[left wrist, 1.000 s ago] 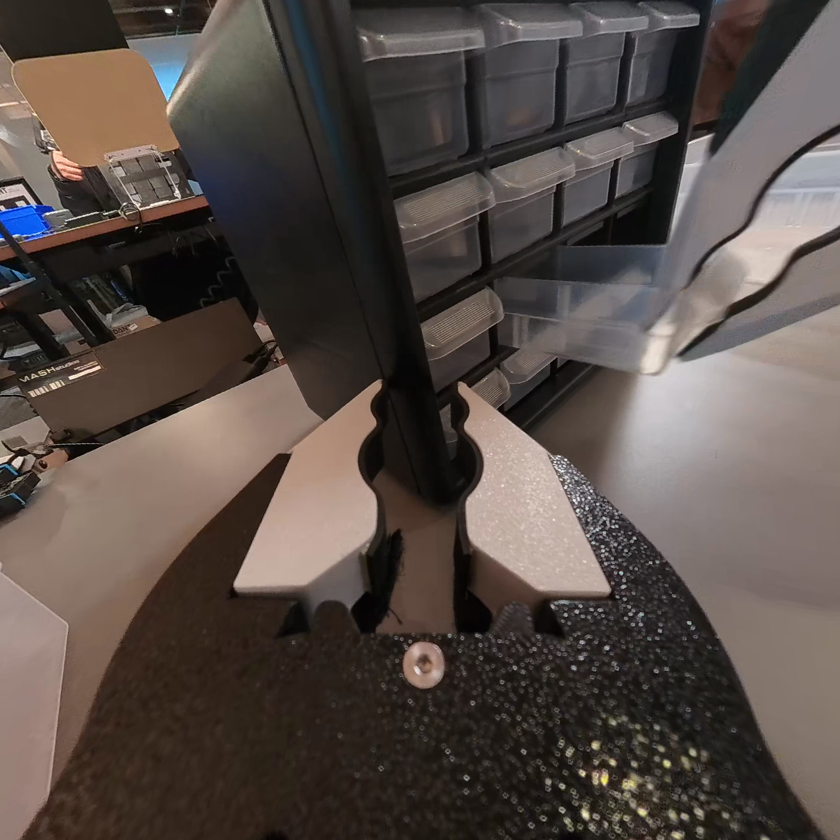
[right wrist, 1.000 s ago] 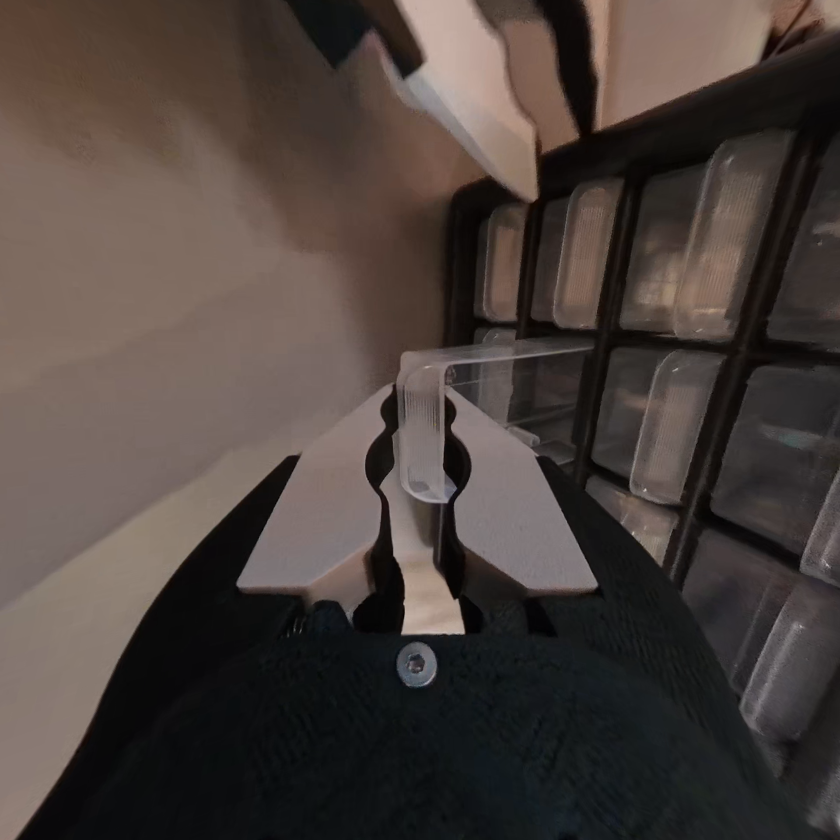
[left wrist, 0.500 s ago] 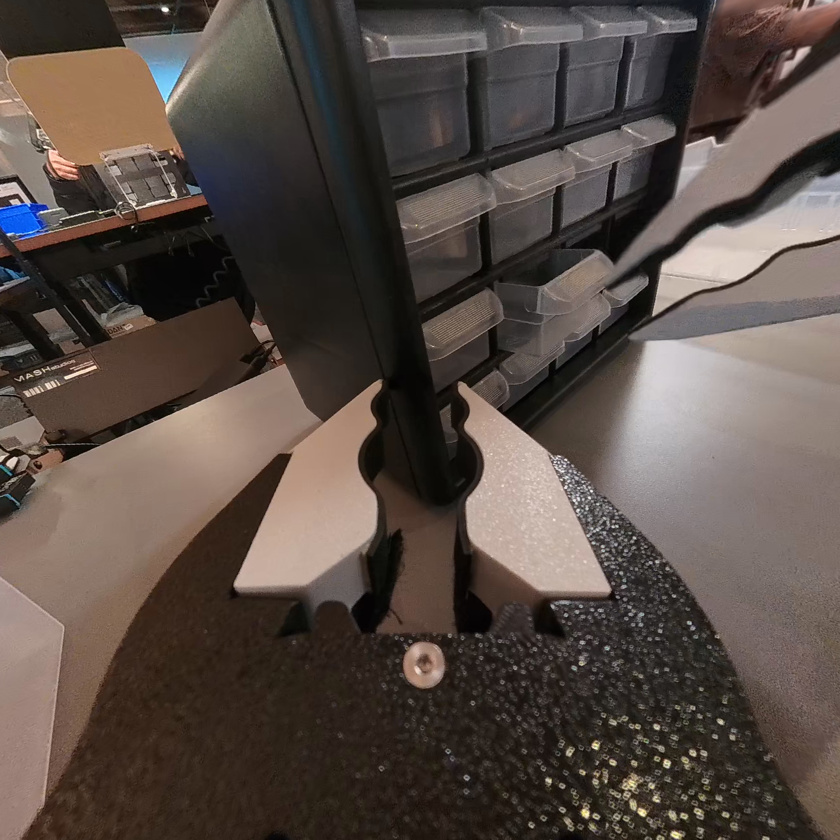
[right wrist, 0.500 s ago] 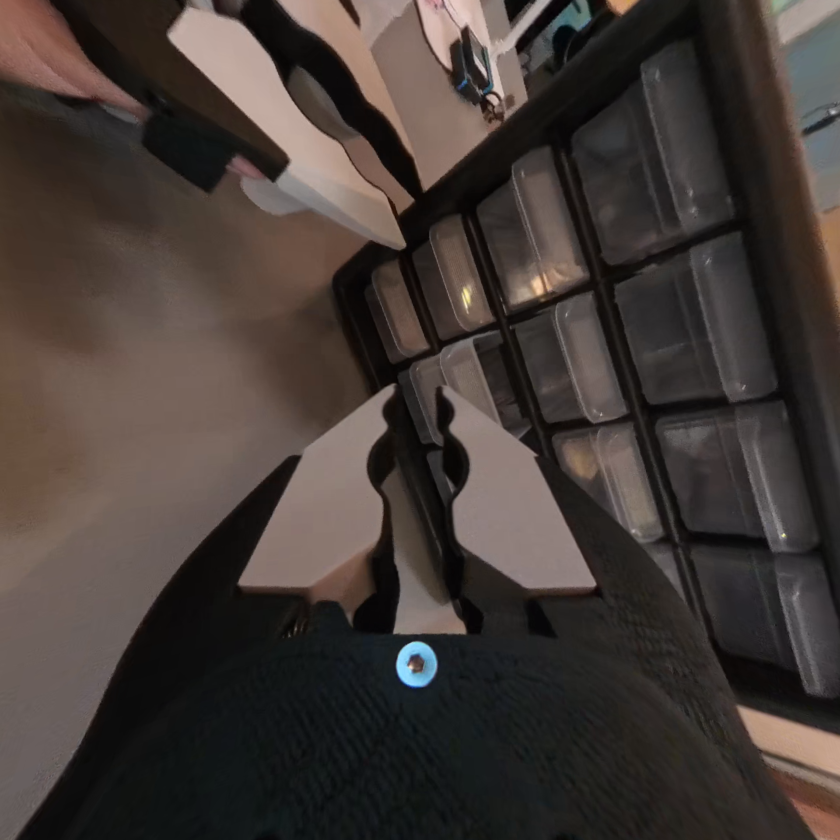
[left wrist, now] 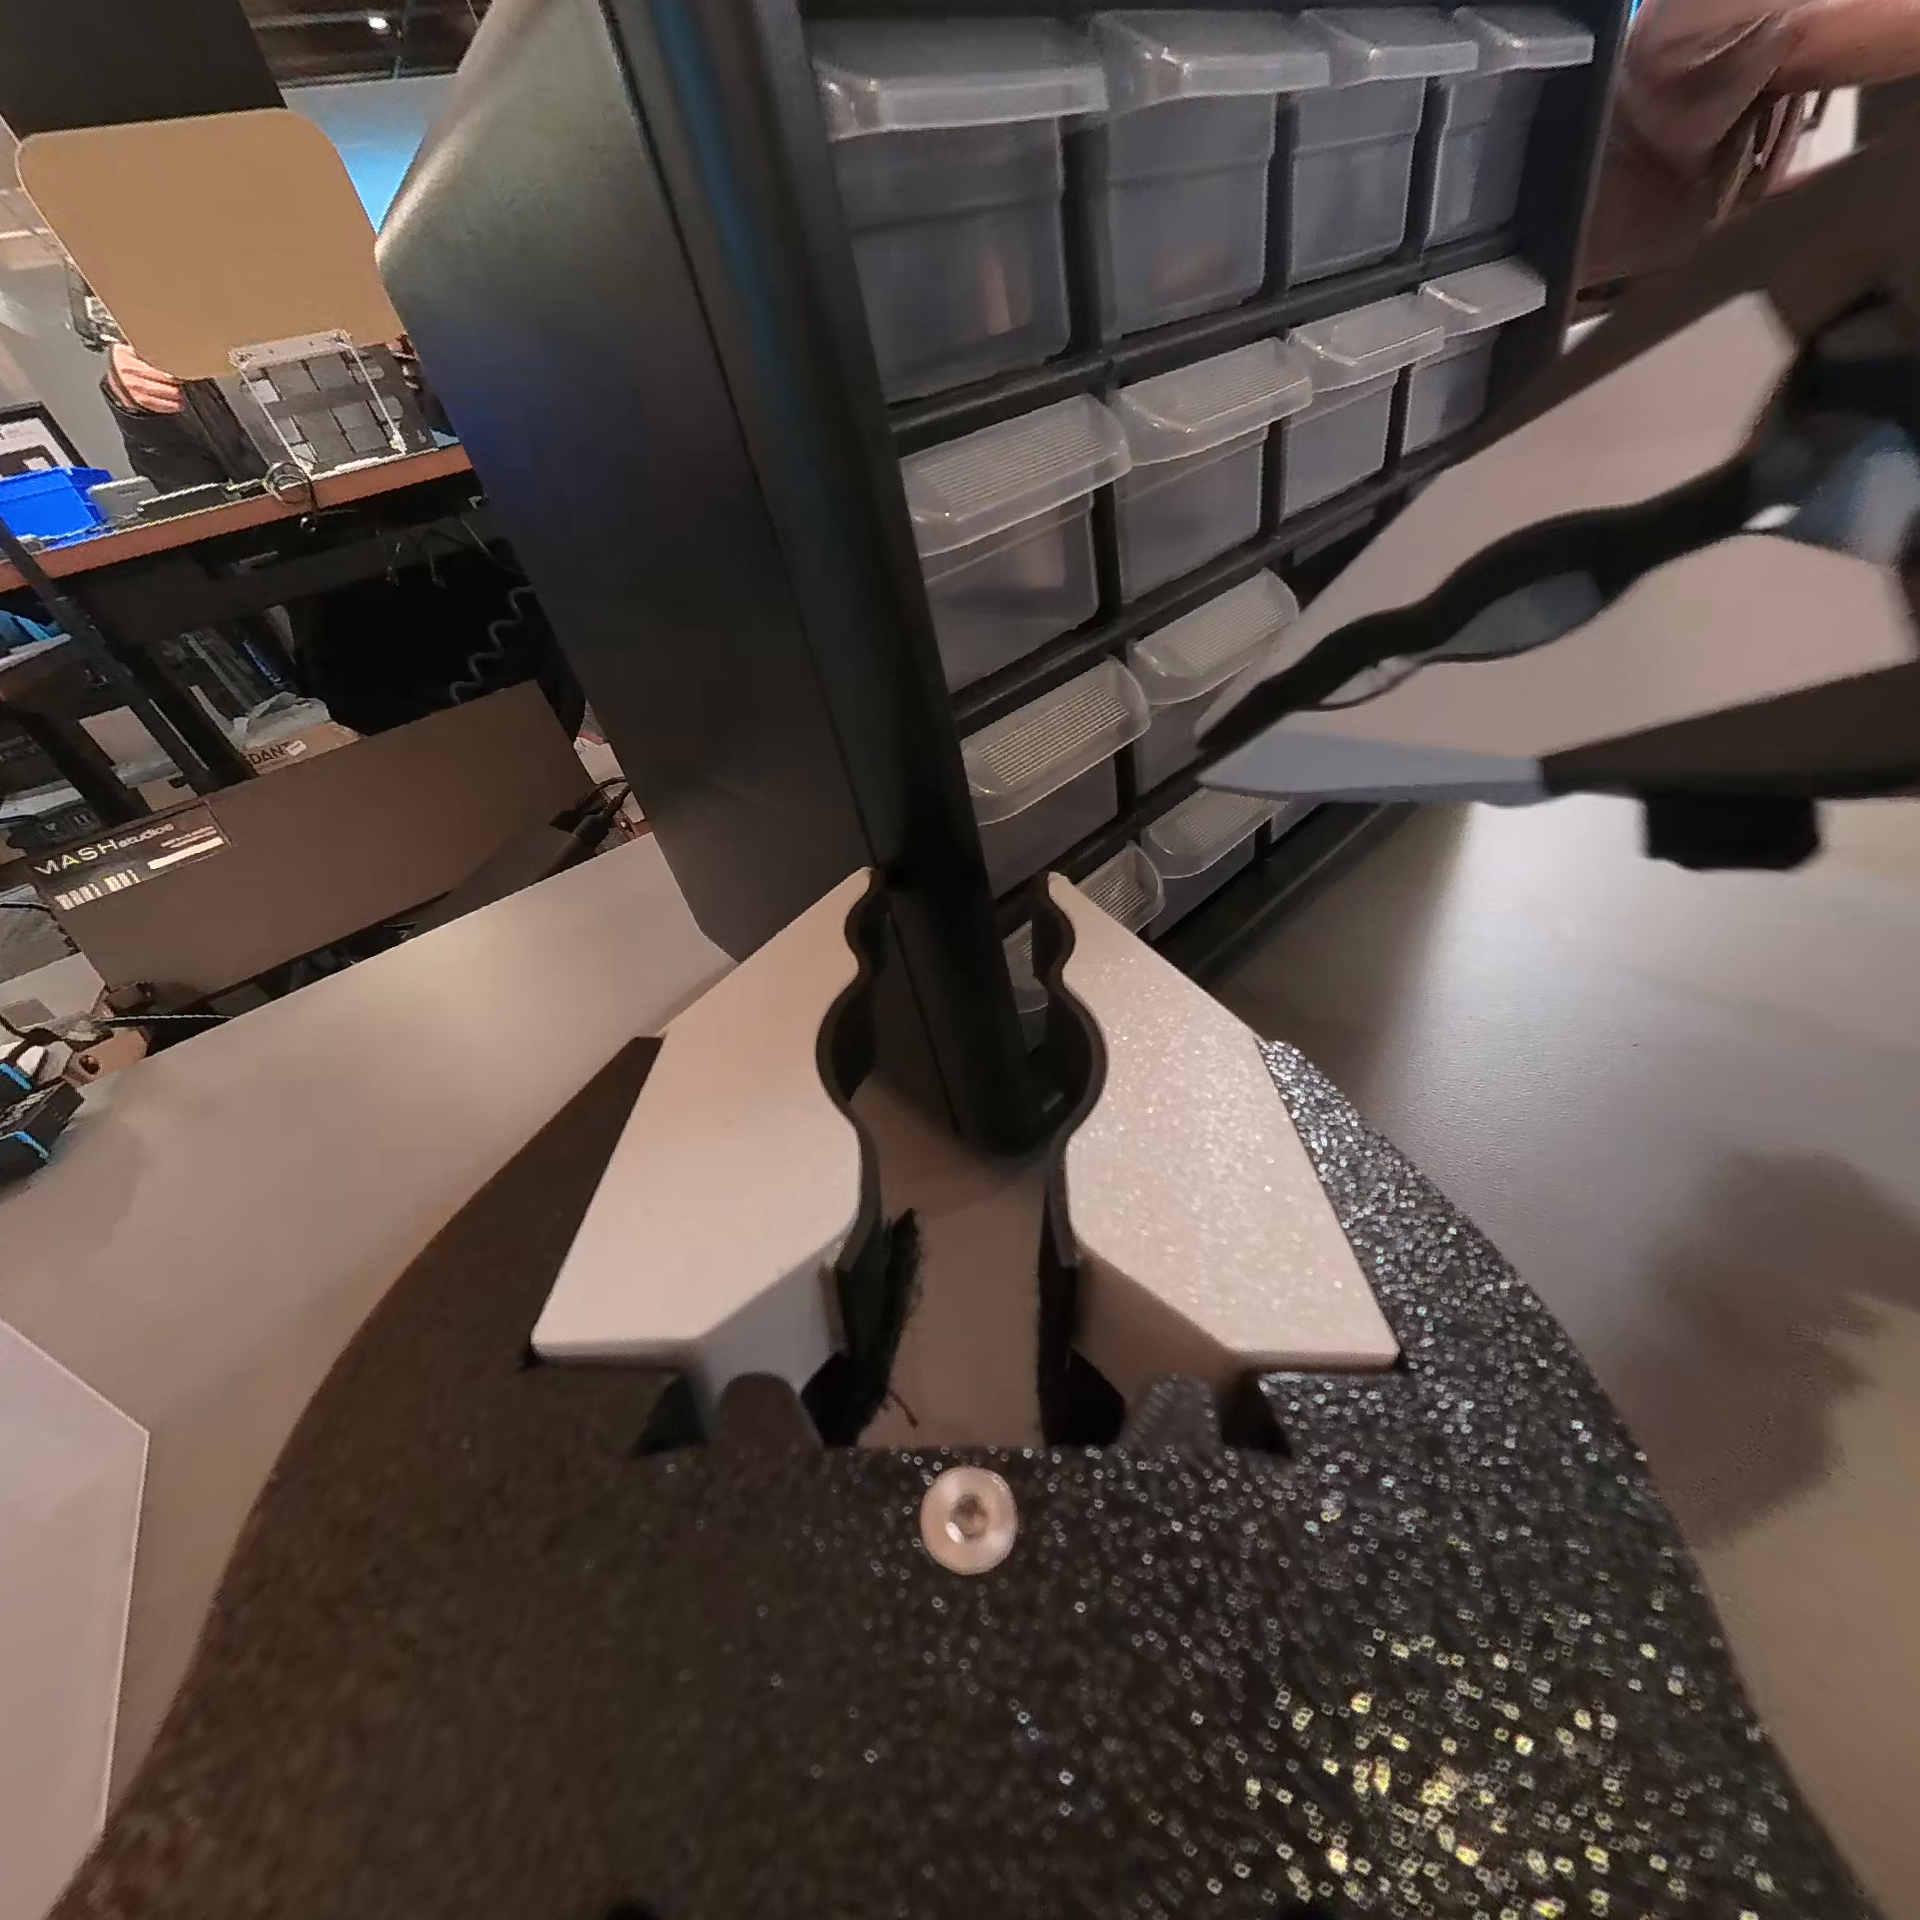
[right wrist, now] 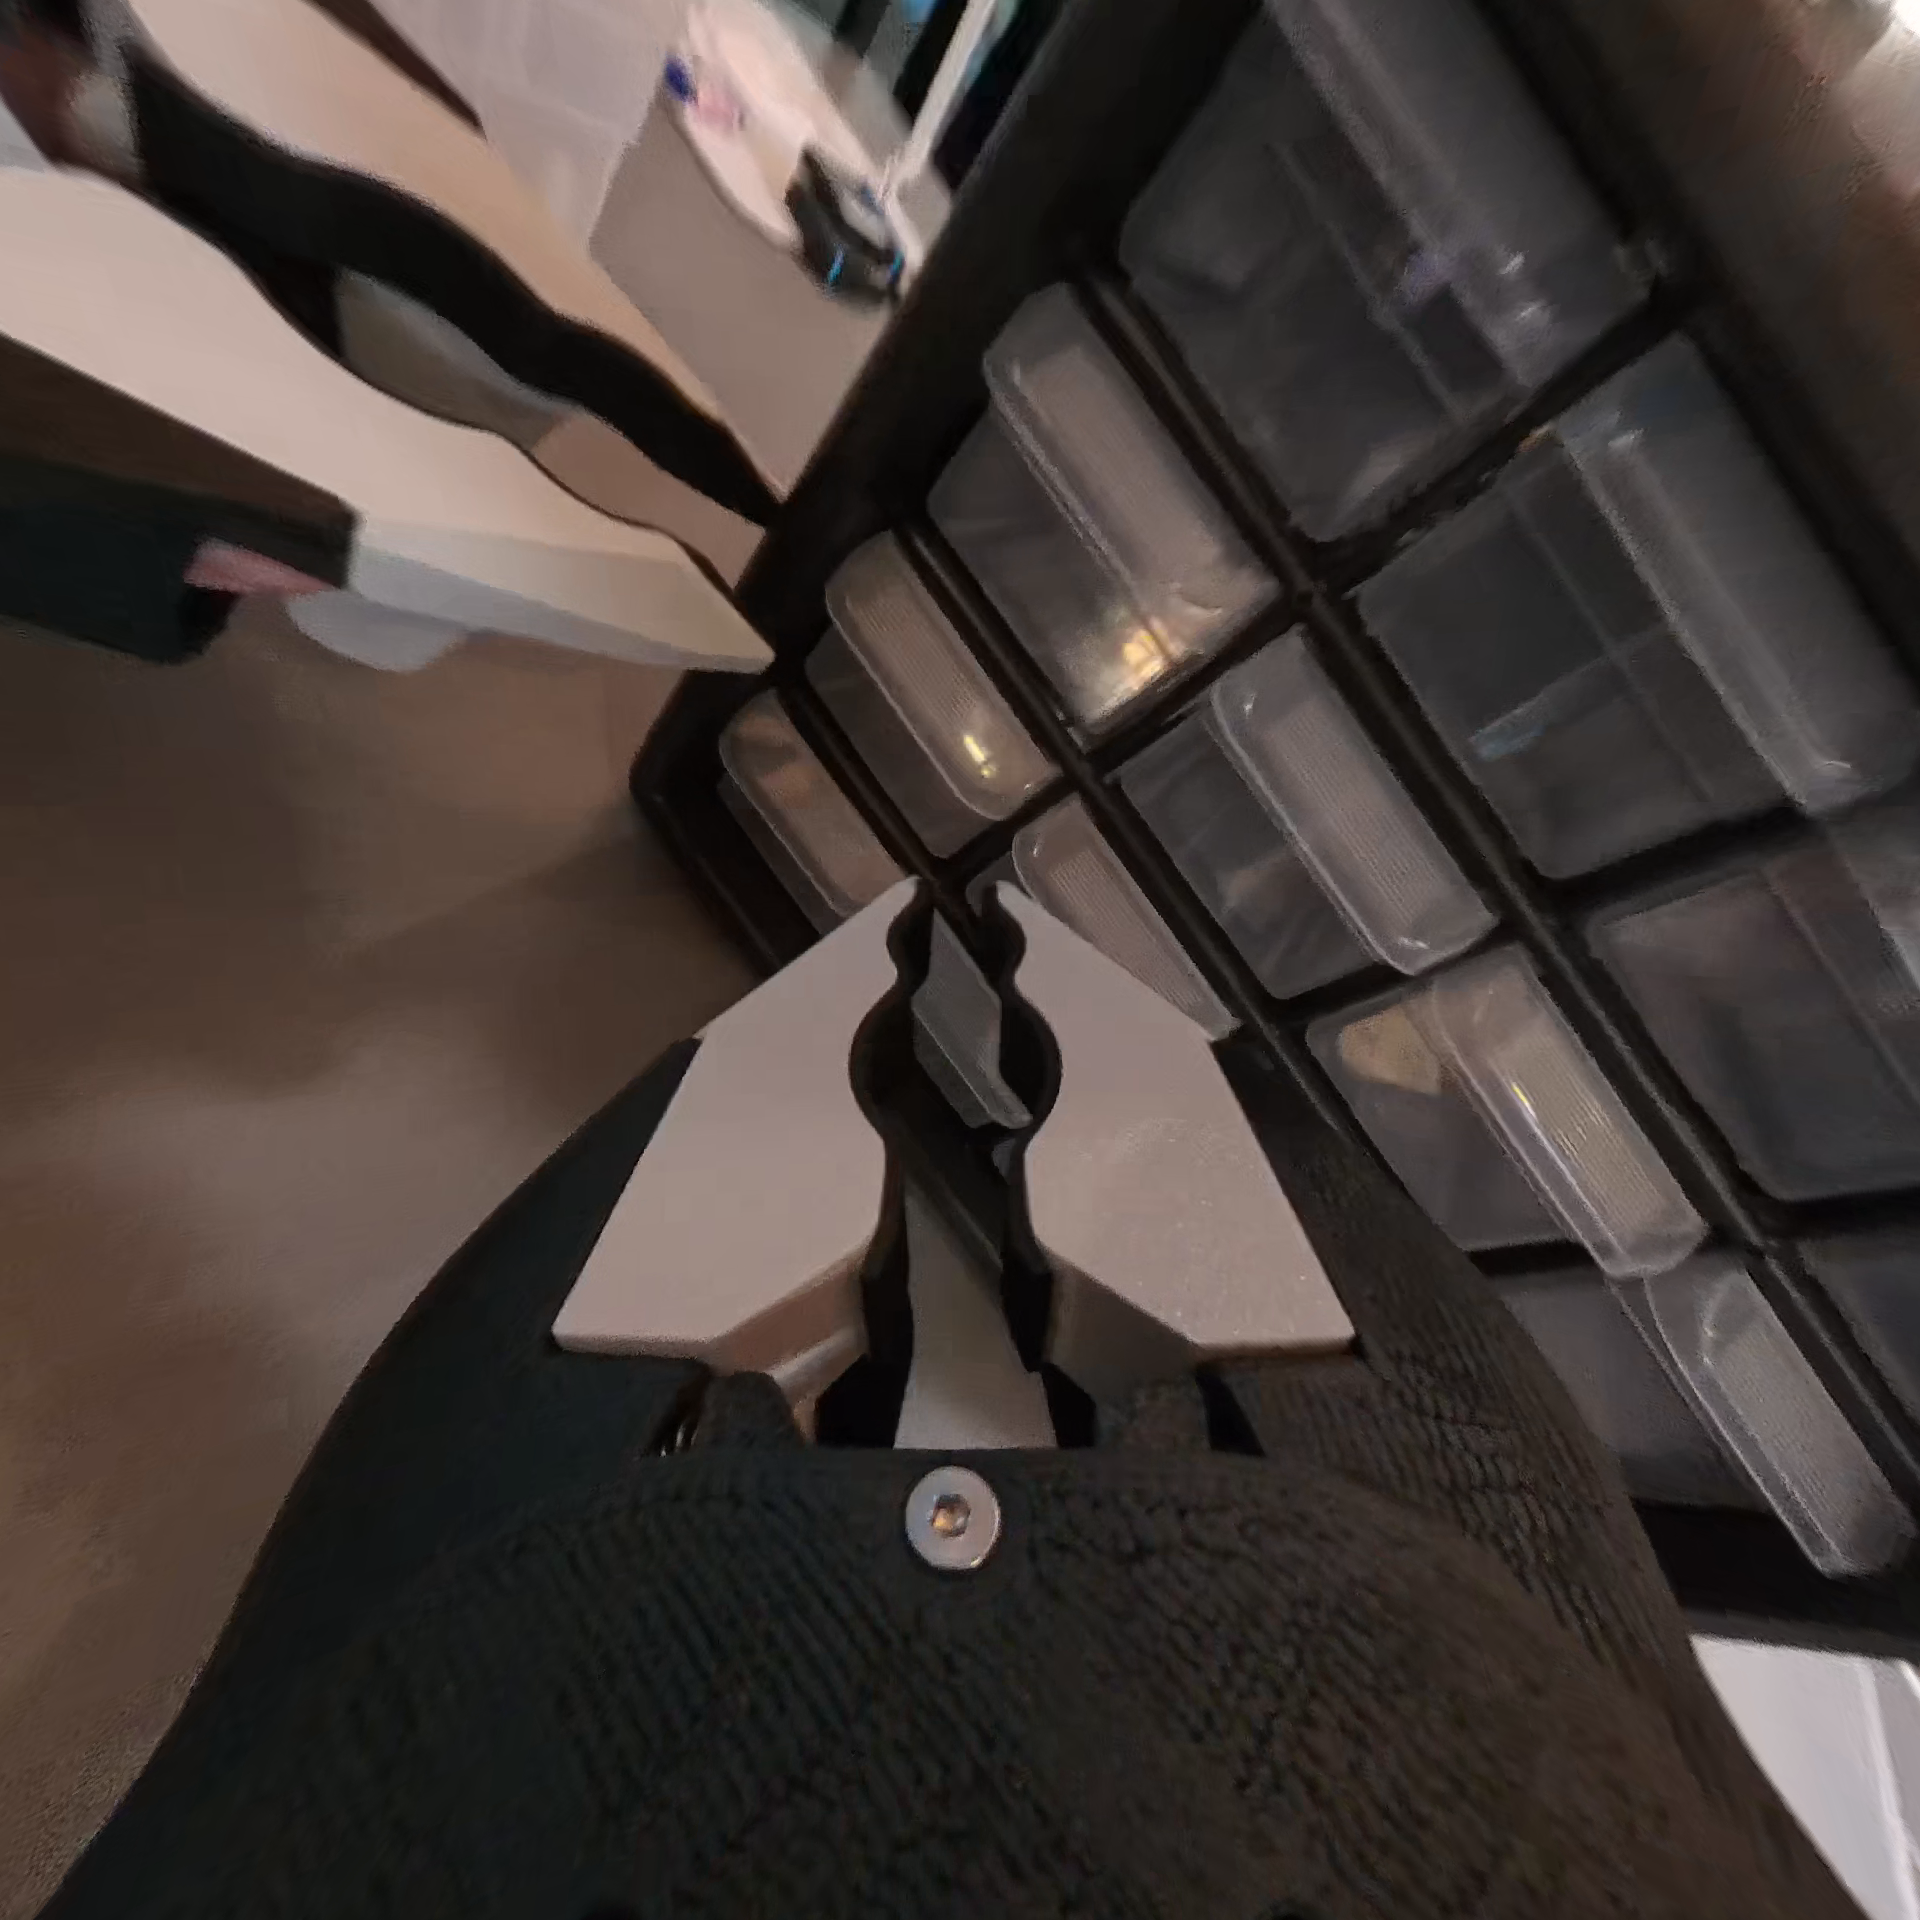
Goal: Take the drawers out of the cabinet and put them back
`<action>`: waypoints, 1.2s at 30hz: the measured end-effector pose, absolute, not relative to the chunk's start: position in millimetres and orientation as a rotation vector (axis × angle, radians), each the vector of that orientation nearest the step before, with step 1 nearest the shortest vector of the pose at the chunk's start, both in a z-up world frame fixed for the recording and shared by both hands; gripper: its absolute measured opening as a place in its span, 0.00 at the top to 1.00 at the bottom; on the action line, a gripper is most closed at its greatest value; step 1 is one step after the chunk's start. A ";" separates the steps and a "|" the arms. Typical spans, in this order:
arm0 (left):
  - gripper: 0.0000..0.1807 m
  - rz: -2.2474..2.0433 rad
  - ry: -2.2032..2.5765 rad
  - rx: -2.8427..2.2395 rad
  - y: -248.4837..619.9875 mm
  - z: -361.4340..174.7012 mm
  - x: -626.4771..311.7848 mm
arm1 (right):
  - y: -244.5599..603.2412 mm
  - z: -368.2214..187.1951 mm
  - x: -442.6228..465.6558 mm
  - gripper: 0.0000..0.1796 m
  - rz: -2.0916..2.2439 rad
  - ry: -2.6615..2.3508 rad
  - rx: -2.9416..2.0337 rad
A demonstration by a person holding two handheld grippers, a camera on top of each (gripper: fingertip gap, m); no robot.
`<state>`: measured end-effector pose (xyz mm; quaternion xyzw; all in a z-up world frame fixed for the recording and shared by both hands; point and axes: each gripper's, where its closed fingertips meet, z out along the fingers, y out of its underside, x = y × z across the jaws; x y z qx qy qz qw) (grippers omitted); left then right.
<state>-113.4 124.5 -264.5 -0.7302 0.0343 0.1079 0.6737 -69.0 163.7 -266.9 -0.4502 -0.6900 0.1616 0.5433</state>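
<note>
The black cabinet (left wrist: 665, 540) stands upright on the pale bench (left wrist: 1558, 1039), its front a grid of clear plastic drawers (left wrist: 1205, 457), all of those in sight seated in their slots. In the left wrist view the left gripper (left wrist: 961, 894) has its jaws closed onto the cabinet's front corner post, low down near the bench, so the post runs up toward 12 o'clock from between the white fingers (left wrist: 1195, 1143). The right gripper (left wrist: 1226, 748) reaches in from 3 o'clock in that view, blurred, its tips at the drawers in the lower rows. In the right wrist view (rolled, so the cabinet (right wrist: 862, 447) front slants from 7 to 1 o'clock) the right gripper (right wrist: 961, 894) has its jaws nearly together; a drawer's ribbed pull tab (right wrist: 961, 1029) lies in the narrow gap, though whether they pinch it I cannot tell. The left gripper (right wrist: 582, 623) shows at 10 o'clock there, against the cabinet's edge. Beyond the bench at 9 o'clock stand other cluttered worktables (left wrist: 208, 520).
</note>
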 end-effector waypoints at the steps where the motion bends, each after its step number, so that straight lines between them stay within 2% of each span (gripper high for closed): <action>1: 0.86 0.241 0.077 -1.643 124.6 -264.4 -113.4 | 160.3 -261.1 -65.4 0.94 0.410 -1.593 -1.032; 5: 0.85 0.234 0.080 -1.643 124.5 -264.4 -112.7 | 149.4 -256.9 -34.6 0.79 0.491 -1.471 -0.842; 8: 0.85 0.223 0.078 -1.643 124.5 -264.2 -112.6 | 158.8 -262.4 -0.4 0.75 0.358 -1.428 -0.707; 17: 0.81 0.395 0.256 -1.555 118.0 -248.8 -92.7 | 184.9 -245.4 22.0 0.75 0.457 -1.276 -0.816; 23: 0.74 0.308 0.448 -1.439 86.8 -145.8 -43.4 | 195.8 -239.4 27.3 0.73 0.528 -1.207 -0.876; 27: 0.77 0.399 0.478 -1.537 39.6 -103.5 -81.2 | 208.6 -232.9 33.5 0.68 0.557 -1.120 -0.927; 29: 0.78 0.453 0.429 -1.765 17.7 -126.0 -128.3 | 212.6 -233.3 34.4 0.68 0.579 -1.104 -0.954; 32: 0.80 0.550 0.339 -2.138 -24.2 -188.5 -200.5 | 215.9 -233.6 35.2 0.68 0.601 -1.090 -0.978; 34: 0.80 0.760 0.236 -2.261 -48.7 -208.6 -250.9 | 217.1 -234.3 35.1 0.68 0.605 -1.088 -0.987; 36: 0.80 0.791 0.193 -2.340 -61.8 -225.1 -270.2 | 217.7 -234.7 34.8 0.67 0.598 -1.087 -0.989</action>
